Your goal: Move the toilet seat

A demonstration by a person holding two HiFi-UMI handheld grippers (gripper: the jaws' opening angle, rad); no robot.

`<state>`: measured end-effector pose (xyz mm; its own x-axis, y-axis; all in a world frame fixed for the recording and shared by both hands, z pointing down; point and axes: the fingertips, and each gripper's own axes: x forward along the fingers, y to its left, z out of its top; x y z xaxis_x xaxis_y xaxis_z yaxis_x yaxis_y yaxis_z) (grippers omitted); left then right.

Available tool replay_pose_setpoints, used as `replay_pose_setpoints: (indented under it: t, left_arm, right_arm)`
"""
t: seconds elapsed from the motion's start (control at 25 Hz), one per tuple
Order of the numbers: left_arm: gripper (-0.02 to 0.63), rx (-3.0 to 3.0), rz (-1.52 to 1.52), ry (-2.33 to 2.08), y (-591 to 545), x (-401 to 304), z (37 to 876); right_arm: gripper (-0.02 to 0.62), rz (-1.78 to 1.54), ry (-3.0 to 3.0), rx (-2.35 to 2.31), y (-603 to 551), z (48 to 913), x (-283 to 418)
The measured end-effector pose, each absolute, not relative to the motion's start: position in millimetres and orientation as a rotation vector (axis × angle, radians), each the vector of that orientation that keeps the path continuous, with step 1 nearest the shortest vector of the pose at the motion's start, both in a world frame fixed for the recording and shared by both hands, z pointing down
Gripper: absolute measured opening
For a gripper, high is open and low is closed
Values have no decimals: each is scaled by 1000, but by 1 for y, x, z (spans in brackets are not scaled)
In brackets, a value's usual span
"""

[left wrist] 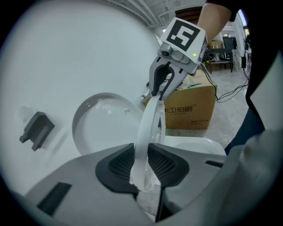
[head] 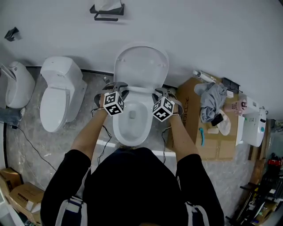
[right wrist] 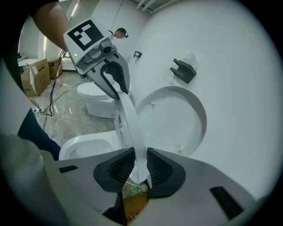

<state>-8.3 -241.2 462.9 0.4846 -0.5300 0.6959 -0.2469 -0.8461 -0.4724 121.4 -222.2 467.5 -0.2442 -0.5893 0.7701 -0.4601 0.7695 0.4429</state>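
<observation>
The white toilet point(head: 131, 128) stands at centre with its lid point(head: 140, 66) leaning back against the wall. The white seat ring point(head: 139, 90) is lifted off the bowl, tilted up between the two grippers. My left gripper point(head: 118, 87) is shut on the ring's left side and my right gripper point(head: 161, 92) on its right side. In the left gripper view the seat ring point(left wrist: 148, 126) runs edge-on from my left gripper point(left wrist: 142, 165) up to the right gripper point(left wrist: 161, 86). In the right gripper view the seat ring point(right wrist: 130, 121) is pinched in my right gripper point(right wrist: 140, 165), with the left gripper point(right wrist: 114, 84) at its far side.
A second toilet point(head: 57, 95) and another white fixture point(head: 17, 84) stand at the left. A cardboard box point(head: 208, 132) with a grey cloth and small items sits close at the right. Cables point(head: 31, 145) trail on the marble floor, and a paper holder point(head: 106, 11) hangs on the wall.
</observation>
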Motion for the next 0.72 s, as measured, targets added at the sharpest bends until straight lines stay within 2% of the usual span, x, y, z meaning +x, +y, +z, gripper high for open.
replay_pose_setpoints:
  t: [0.72]
  left_arm:
    - [84, -2397, -1281, 707, -314, 0, 456]
  right_arm:
    - [91, -142, -1907, 846, -294, 459, 130]
